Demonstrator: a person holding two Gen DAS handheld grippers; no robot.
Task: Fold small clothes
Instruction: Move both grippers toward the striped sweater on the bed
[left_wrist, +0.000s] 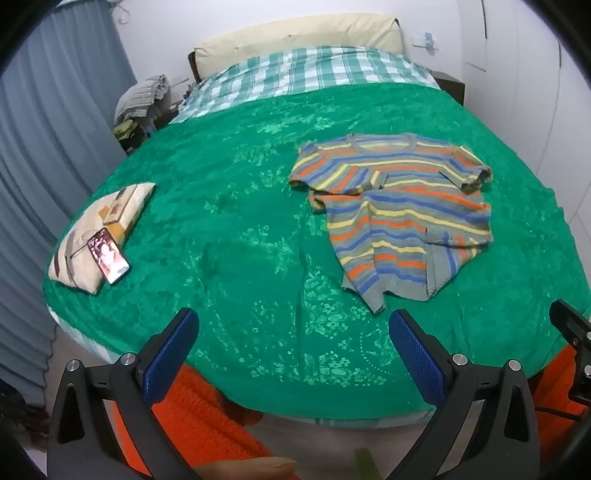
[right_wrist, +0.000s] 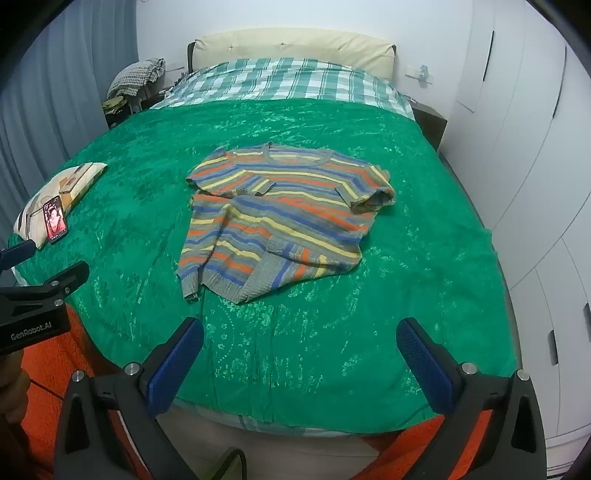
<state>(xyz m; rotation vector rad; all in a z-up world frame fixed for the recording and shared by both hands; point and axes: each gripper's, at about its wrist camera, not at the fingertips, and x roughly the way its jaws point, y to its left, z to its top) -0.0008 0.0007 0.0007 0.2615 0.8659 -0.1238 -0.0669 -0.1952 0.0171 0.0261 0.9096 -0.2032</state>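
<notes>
Green blanket (right_wrist: 406, 258) covers the bed, with a striped sweater (right_wrist: 280, 218) lying rumpled on it. Left gripper (left_wrist: 293, 354) and right gripper (right_wrist: 299, 363) hover released, holding nothing. One sweater sleeve is folded under, partly hidden.

Bed's green blanket (right_wrist: 406, 258) mostly bare: wide open strip btwn near edge & striped sweater (right_wrist: 273, 221), free on both its sides. Only obstacles: cushion (left_wrist: 96, 236) w/ phone (left_wrist: 109, 254) & small box (left_wrist: 118, 210) on it, far left, well apart from sweater. Both tools (left_wrist: 293, 350) (right_wrist: 299, 360) over near edge, jaws wide, nothing btwn.
</notes>
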